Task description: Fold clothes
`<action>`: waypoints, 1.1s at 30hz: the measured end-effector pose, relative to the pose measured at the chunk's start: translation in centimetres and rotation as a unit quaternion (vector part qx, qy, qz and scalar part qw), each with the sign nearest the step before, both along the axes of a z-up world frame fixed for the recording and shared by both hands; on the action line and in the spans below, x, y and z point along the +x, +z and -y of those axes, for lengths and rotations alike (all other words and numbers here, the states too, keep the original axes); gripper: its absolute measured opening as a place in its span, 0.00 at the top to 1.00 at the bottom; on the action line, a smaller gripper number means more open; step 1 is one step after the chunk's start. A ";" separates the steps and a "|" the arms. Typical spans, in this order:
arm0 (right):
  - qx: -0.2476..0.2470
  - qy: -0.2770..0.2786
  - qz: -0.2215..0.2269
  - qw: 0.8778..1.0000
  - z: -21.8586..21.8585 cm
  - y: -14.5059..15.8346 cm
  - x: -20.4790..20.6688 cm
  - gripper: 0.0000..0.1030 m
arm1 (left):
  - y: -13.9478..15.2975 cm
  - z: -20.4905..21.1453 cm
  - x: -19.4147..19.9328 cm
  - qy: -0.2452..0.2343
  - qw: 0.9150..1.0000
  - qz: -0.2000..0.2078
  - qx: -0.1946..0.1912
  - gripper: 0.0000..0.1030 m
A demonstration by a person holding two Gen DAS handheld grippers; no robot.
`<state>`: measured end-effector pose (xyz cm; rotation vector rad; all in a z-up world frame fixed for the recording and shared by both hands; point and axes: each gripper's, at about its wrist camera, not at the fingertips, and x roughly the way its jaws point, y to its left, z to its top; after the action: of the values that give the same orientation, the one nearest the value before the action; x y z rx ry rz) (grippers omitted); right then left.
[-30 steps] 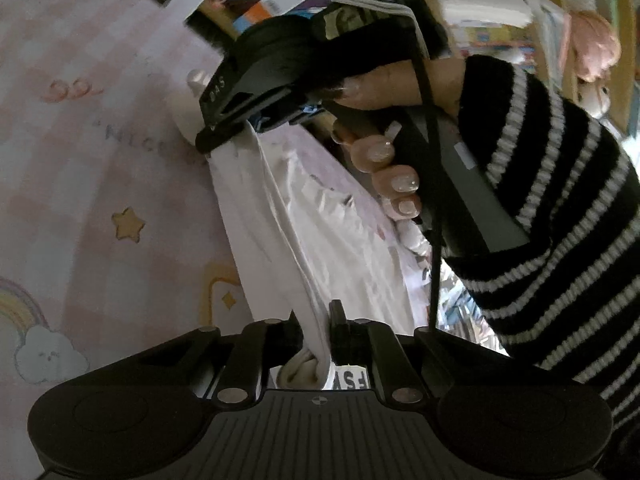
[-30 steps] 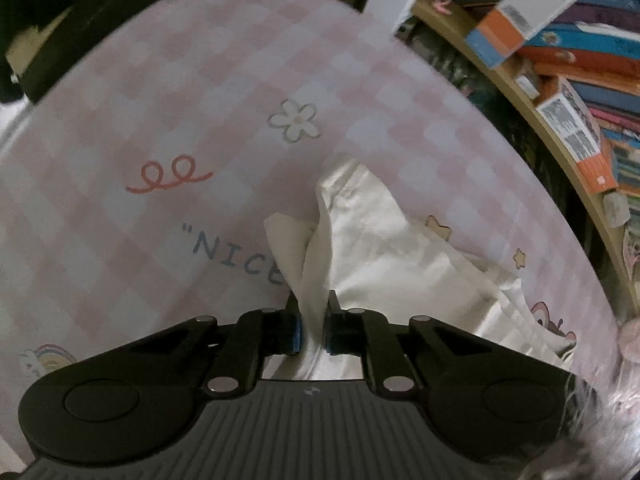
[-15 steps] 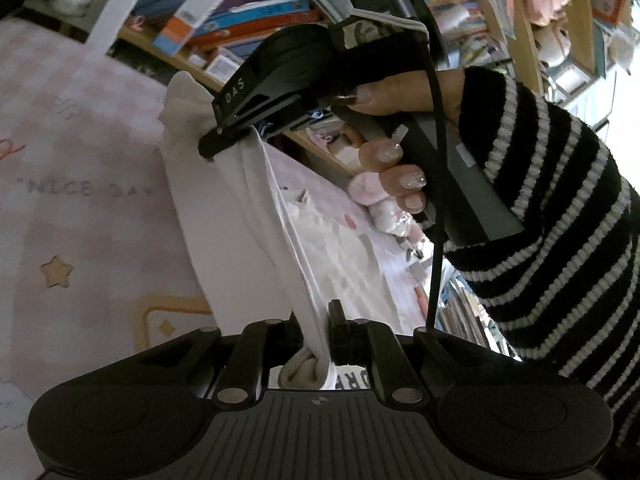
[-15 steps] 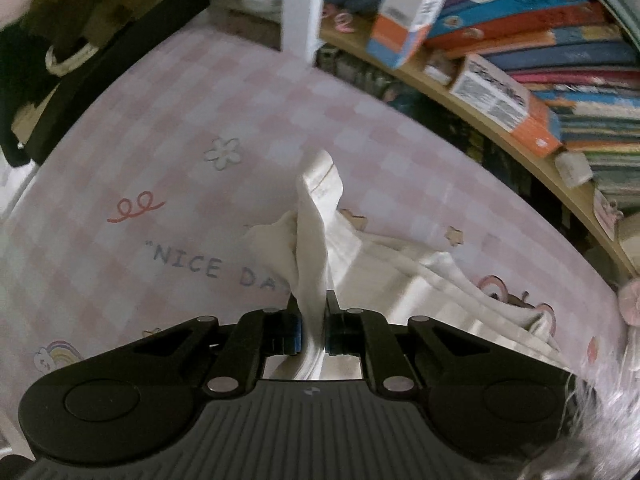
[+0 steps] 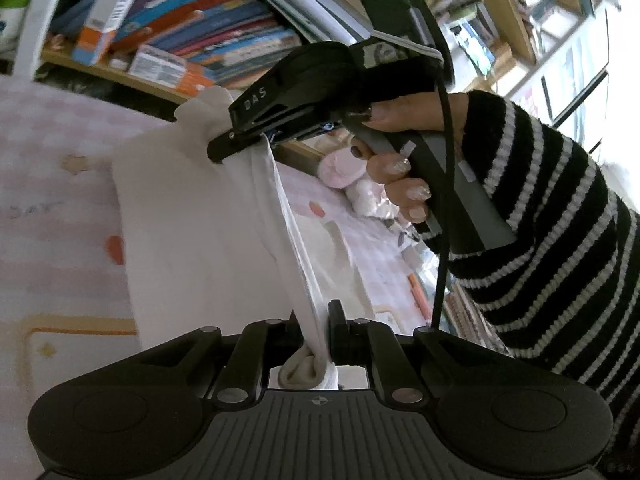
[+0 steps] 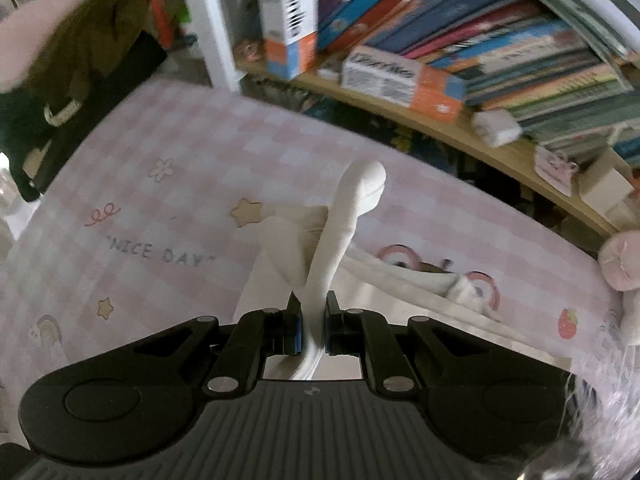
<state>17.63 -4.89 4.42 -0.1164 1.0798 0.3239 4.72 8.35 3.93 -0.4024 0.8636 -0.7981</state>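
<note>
A white garment (image 5: 192, 232) hangs stretched between both grippers above a pink checked mat (image 5: 52, 264). My left gripper (image 5: 314, 334) is shut on one bunched edge of the cloth. In the left wrist view the right gripper (image 5: 240, 142), held by a hand with a striped sleeve (image 5: 560, 216), pinches the other end higher up. In the right wrist view my right gripper (image 6: 312, 316) is shut on the white garment (image 6: 340, 236), whose tip curls up past the fingers while the rest trails down onto the pink checked mat (image 6: 200, 184).
A wooden shelf (image 6: 440, 120) packed with books and boxes runs along the far side of the mat. A pink plush toy (image 6: 624, 264) lies at the mat's right end. Dark bags (image 6: 80, 76) sit at the far left.
Both grippers have risen with the garment, lifting most of it off the mat. The views have tilted up, so more of the bookshelf shows.
</note>
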 end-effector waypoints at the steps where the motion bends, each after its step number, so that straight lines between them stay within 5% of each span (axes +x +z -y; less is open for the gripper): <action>1: 0.009 0.000 0.005 1.000 1.3 0.1 -0.2 0.91 | 0.1 1.1 -0.1 -0.001 1.000 0.001 0.006 0.91; 10: 0.087 -0.019 0.031 0.996 13.9 -2.2 -1.7 0.91 | -1.8 11.1 -1.2 -0.004 0.998 -0.015 0.055 0.91; 18: 0.143 -0.065 -0.002 0.988 22.0 -6.9 -2.5 0.91 | -4.7 18.2 -2.4 -0.033 0.989 -0.021 0.142 0.90; 22: 0.179 -0.100 -0.028 0.978 24.3 -9.1 -2.7 0.89 | -5.7 19.8 -3.3 -0.029 0.981 -0.020 0.190 0.89; 26: 0.195 -0.139 -0.029 0.971 26.0 -9.8 -2.9 0.65 | -5.7 20.6 -4.7 -0.026 0.975 -0.001 0.221 0.84; 33: 0.239 -0.167 -0.027 0.956 27.1 -10.3 -2.4 0.67 | -4.5 21.2 -6.7 -0.026 0.968 0.050 0.246 0.86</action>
<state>15.27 -31.94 -5.89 0.5066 1.0263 0.2741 -1.97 -12.82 -0.58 0.0983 0.9455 -0.6189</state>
